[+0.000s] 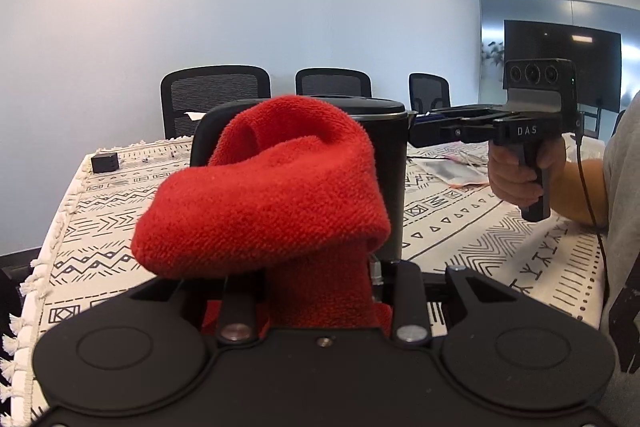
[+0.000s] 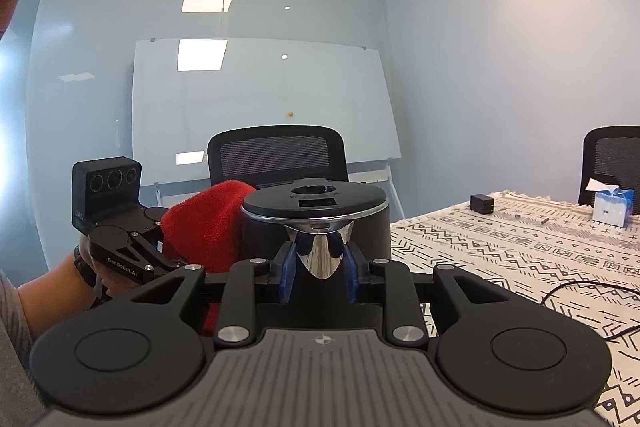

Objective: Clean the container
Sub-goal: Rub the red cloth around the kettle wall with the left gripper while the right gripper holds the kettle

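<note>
Container: a black cylindrical container (image 2: 316,227) with a flat black lid and a chrome spout stands upright on the counter (image 2: 520,255), near its edge; in the left wrist view its dark wall (image 1: 394,183) shows behind the cloth.
Lid: black disc (image 2: 316,201) with a round opening at its middle and a small rectangular recess beside it; a bright metal band runs under its rim.
Spout: polished, pointed metal lip (image 2: 320,255) below the lid rim, facing the right wrist camera.
Red cloth: a terry cloth (image 1: 264,199) draped in thick folds against the container's side, on the side opposite the spout; seen from the right wrist view it bulges out left of the container (image 2: 204,223).
Left hand-held gripper: (image 1: 320,291) closed on the red cloth, whose lower end runs down between the fingers; the fingertips themselves are hidden by the fabric.
Right hand-held gripper: (image 2: 320,275) its blue pads (image 2: 289,267) sit on either side of the spout, clamped on or very close against it; contact cannot be told for certain. In the left wrist view it reaches to the container's rim from the right (image 1: 472,127), held by the person's right hand (image 1: 520,167).
Counter: covered by a cream cloth with black geometric patterns and a fringed edge.
Surroundings: a small black box (image 2: 481,203) and a tissue box (image 2: 612,207) lie well apart from the container; black mesh office chairs (image 2: 276,155) and a whiteboard (image 2: 260,103) stand beyond.
</note>
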`<act>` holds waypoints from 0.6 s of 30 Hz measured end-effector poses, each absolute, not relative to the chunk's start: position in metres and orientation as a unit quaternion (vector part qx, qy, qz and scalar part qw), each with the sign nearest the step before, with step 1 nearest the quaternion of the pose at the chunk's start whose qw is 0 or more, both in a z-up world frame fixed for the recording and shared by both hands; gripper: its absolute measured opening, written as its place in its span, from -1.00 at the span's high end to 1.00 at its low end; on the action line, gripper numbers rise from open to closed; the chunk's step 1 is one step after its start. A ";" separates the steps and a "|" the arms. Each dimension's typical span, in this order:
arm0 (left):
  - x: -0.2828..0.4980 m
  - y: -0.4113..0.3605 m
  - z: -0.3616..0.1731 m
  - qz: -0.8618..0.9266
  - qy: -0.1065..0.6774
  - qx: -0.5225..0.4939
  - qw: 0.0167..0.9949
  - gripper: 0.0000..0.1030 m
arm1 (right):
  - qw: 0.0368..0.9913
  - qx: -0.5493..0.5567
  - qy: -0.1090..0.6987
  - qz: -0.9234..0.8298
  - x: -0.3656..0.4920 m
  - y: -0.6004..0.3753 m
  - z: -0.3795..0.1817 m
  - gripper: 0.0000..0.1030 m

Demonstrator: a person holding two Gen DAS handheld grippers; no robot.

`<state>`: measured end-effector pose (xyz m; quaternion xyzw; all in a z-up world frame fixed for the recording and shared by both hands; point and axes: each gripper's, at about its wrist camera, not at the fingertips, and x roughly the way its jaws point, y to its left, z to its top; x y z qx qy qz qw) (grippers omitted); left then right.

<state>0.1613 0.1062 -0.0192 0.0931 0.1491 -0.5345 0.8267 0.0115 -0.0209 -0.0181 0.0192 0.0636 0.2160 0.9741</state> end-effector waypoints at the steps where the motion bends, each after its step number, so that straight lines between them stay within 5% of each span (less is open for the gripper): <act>1: 0.162 0.105 -0.021 -0.534 0.154 0.093 0.826 0.33 | 0.974 0.020 0.064 0.217 0.012 -0.021 -0.018 0.52; 18: 0.158 0.103 -0.020 -0.518 0.161 0.101 0.834 0.32 | 0.975 0.016 0.063 0.214 0.014 -0.020 -0.018 0.52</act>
